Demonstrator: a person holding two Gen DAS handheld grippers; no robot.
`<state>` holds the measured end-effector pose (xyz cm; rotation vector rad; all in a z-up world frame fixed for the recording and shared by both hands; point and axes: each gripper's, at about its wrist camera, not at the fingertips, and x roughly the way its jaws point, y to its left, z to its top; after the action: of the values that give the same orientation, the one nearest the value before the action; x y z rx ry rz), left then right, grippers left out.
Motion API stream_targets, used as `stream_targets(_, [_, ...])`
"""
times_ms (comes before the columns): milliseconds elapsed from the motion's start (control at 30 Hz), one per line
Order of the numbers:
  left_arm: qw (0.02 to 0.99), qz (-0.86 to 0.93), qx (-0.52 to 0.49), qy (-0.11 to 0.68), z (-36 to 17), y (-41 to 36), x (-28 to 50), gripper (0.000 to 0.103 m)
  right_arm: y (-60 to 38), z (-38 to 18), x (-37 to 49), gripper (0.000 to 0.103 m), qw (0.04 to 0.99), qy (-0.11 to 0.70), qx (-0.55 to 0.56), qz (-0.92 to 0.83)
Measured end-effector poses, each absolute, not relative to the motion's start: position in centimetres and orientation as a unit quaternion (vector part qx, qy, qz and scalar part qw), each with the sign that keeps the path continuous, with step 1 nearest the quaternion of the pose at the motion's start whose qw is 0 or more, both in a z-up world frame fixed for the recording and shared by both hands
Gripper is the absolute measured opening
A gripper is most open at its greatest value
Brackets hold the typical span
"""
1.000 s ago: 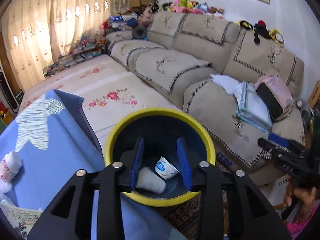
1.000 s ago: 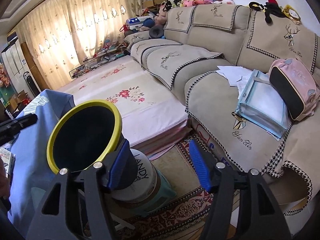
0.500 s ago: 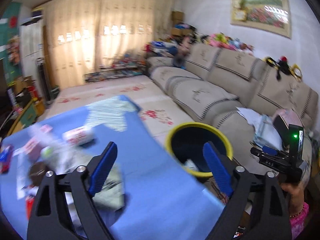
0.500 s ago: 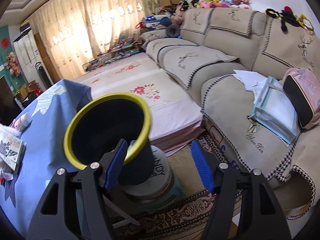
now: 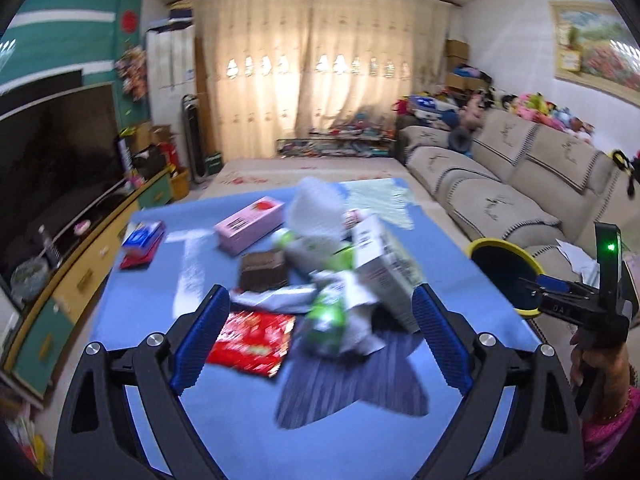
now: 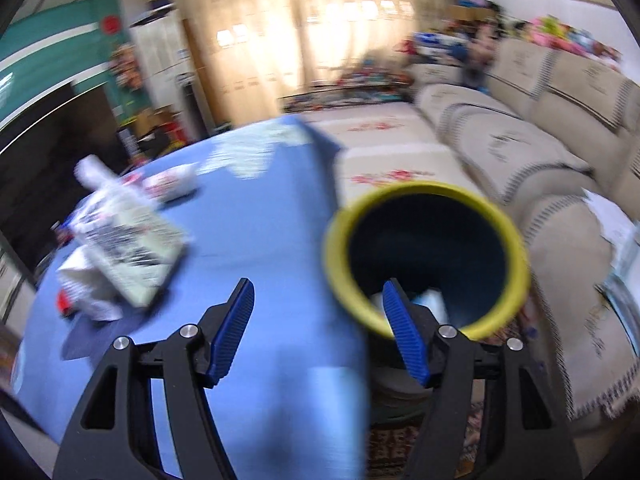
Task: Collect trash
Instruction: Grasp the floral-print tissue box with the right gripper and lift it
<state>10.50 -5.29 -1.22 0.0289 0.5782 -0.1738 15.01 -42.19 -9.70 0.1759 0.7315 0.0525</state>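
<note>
A pile of trash lies on the blue table (image 5: 224, 412): a red wrapper (image 5: 250, 338), a green bottle (image 5: 326, 318), a grey-white carton (image 5: 386, 268), a brown box (image 5: 264, 270), a pink box (image 5: 250, 224) and a white bag (image 5: 316, 210). My left gripper (image 5: 320, 336) is open and empty, just short of the pile. The yellow-rimmed black bin (image 6: 426, 258) stands off the table's right edge, with white trash inside. My right gripper (image 6: 318, 334) is open and empty over the table edge beside the bin. The bin (image 5: 506, 270) also shows at the right of the left wrist view.
A blue and red packet (image 5: 142, 240) lies at the table's far left. A beige sofa (image 5: 508, 200) runs along the right wall. A TV (image 5: 52, 160) on a yellow cabinet stands left. The carton (image 6: 132, 248) shows blurred in the right wrist view.
My left gripper has opened, left the bin and swung left to face the trash pile. My right gripper has swung left and up, so the bin's inside now shows.
</note>
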Motion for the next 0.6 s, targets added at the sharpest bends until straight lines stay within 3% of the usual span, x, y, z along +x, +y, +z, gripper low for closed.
stream_targets(300, [0.954, -0.076, -0.01, 0.29, -2.3, -1.9, 9.7, 0.091, -31.0, -9.5, 16.7, 0.066, 0.928, 0.353, 0.005, 0.118])
stream_targets(600, [0.949, -0.074, -0.033, 0.306, -3.4, -0.7, 9.9, 0.091, -27.0, -10.7, 19.5, 0.071, 0.924, 0.36, -0.074, 0.105])
